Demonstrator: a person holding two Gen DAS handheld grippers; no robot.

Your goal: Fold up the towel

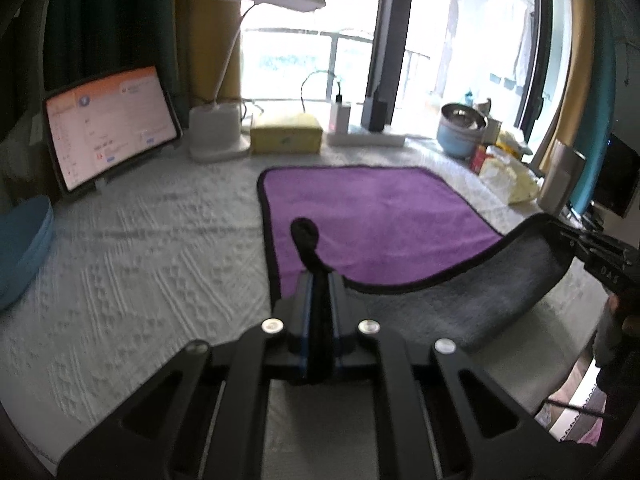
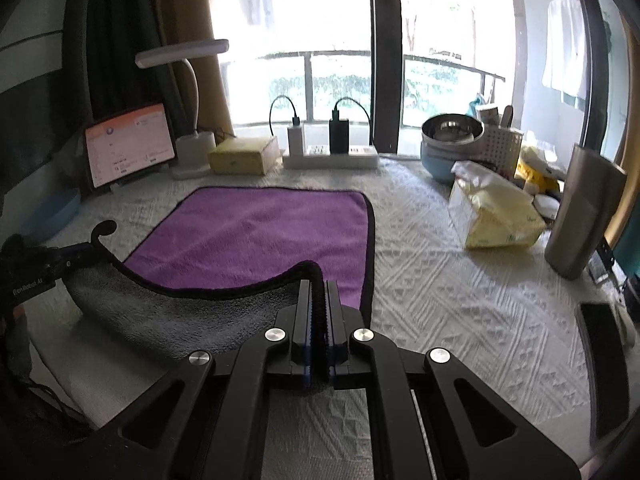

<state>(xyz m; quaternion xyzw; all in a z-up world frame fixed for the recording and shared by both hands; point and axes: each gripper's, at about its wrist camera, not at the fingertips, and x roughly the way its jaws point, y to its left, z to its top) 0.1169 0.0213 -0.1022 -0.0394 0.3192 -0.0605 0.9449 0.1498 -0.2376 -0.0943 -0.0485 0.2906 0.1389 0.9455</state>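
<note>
While both tools hold up the near edge, the scene reads so:
Towel: purple towel point(image 1: 372, 216) with a black border lies on the white textured tablecloth point(image 1: 140, 248), filling the middle of both views; its far part is flat, its near edge is lifted so the grey underside faces the cameras
Left gripper: left gripper point(image 1: 318, 280), lower centre of the left view, fingers pressed together on the towel's near left corner, a black twist of border sticking up past the tips
Right gripper: right gripper point(image 2: 319, 292), lower centre of the right view, fingers clamped on the near right corner
Between them: the raised edge sags in a curve
Upper left of the frames: tablet point(image 2: 128, 144) with a lit screen, white desk lamp point(image 2: 188, 92) beside it
Right side: blue bowl point(image 2: 440, 160), yellow tissue pack point(image 2: 496, 216), steel cup point(image 2: 580, 212)
</note>
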